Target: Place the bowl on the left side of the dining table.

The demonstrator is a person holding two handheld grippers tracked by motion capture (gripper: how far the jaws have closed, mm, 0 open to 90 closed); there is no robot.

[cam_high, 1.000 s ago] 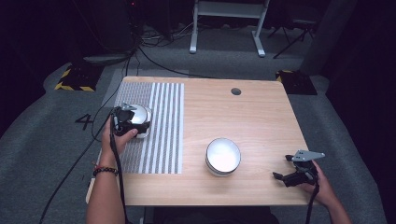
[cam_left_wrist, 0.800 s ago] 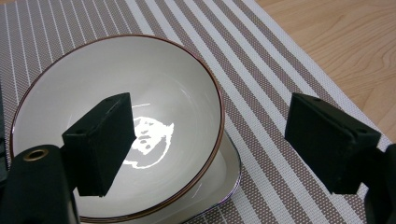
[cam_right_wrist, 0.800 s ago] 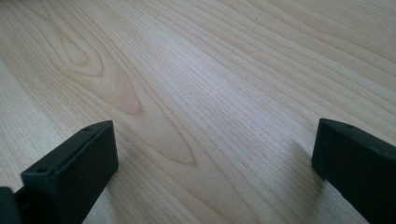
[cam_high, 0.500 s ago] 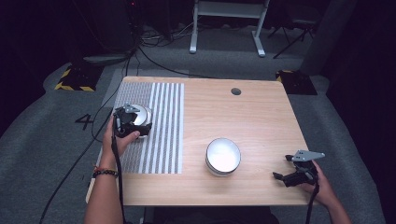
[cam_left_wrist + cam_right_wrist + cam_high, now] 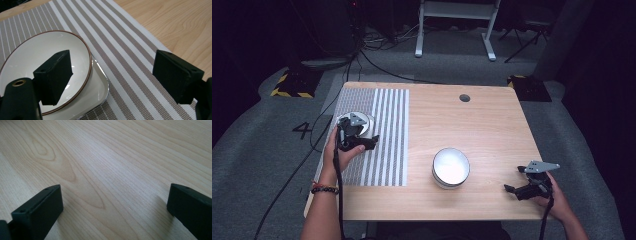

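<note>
A white bowl with a brown rim [image 5: 37, 65] sits on a white squarish plate [image 5: 98, 86] on the striped placemat [image 5: 384, 135]. My left gripper [image 5: 112, 77] hovers open over it, one jaw above the bowl's inside and the other over the mat; from above it covers the bowl [image 5: 362, 122]. A second white bowl [image 5: 451, 166] stands on the bare wood near the table's front. My right gripper [image 5: 518, 191] rests open near the front right corner, with only wood grain between its jaws [image 5: 115, 202].
The wooden table [image 5: 482, 125] has a dark round cable hole [image 5: 464, 98] near its far edge. Cables trail off the left side onto the grey floor. A white stand [image 5: 454, 20] is behind the table.
The left gripper has drawn slightly toward the person over the bowl on the mat. The right gripper has not moved.
</note>
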